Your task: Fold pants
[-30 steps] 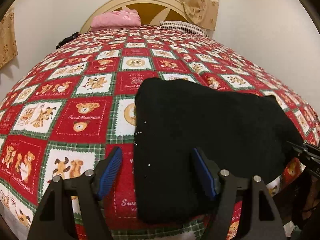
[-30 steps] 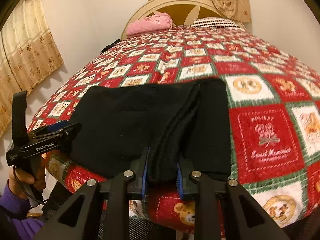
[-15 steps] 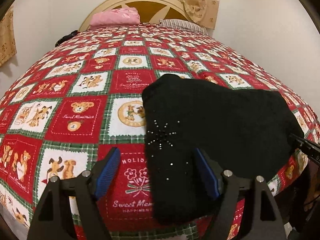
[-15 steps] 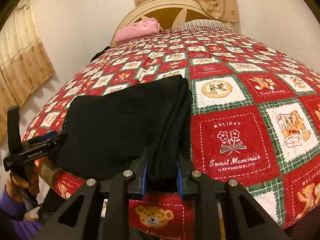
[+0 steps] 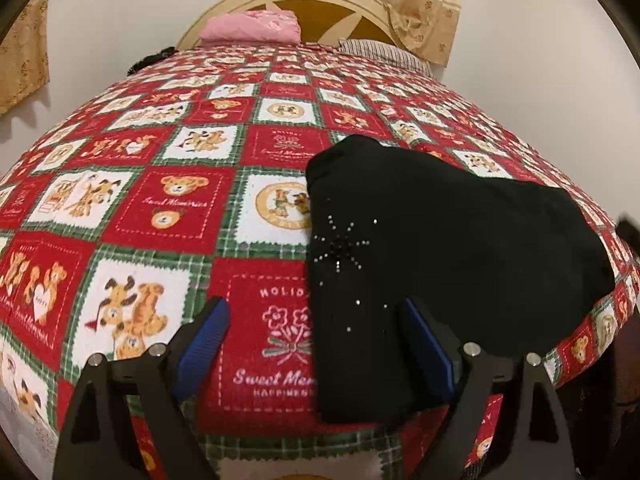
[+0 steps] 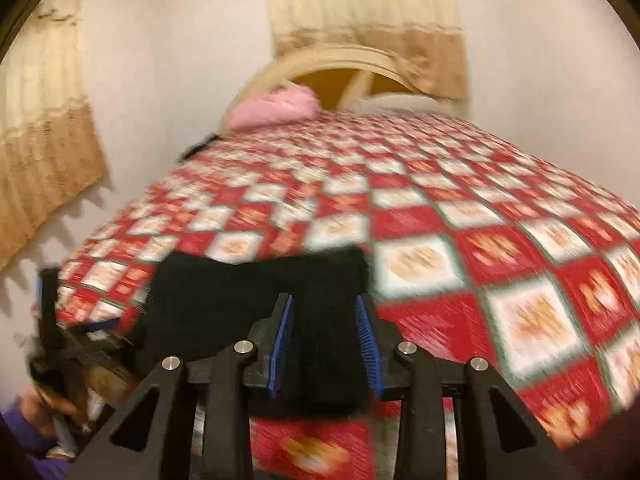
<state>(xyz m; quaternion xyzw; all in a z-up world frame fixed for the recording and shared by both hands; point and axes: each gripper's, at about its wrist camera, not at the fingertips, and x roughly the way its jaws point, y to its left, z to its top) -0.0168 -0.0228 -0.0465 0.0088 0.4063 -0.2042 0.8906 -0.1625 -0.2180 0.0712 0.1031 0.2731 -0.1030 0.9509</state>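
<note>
Pants [image 5: 460, 248], black, one item, lying folded into a compact bundle at the near edge of the bed's quilt.

Left gripper [image 5: 316, 344]: jaws spread wide and opening further. Its right blue pad [image 5: 428, 344] stands over the bundle's near left end, its left pad over bare quilt; neither presses on cloth, nothing held.

Right gripper [image 6: 325, 334]: jaws at a moderate gap and opening. The bundle's near right end shows between the pads; the view is motion-blurred, but a gap appears on each side of the cloth, so it reads as let go.

Pants, detail: a small burst of rhinestones [image 5: 340, 244] on the top layer at the left end. The bundle's near edge sits right at the quilt's near border, with the right end curving over it.

Quilt [image 5: 168, 208]: red, white and green checks with bear prints, reaching away from the pants on every far side.

Pink pillow [image 5: 252, 28]: far beyond the pants, against the headboard [image 5: 360, 12].

Risks, judged:
- Bundle slipping off the near edge, since its weight lies close to the border.
- A pad catching the knit or the rhinestones as a gripper pulls away, dragging the top layer and undoing the fold.
- Springy thick layers relaxing open once no longer pinched.
</note>
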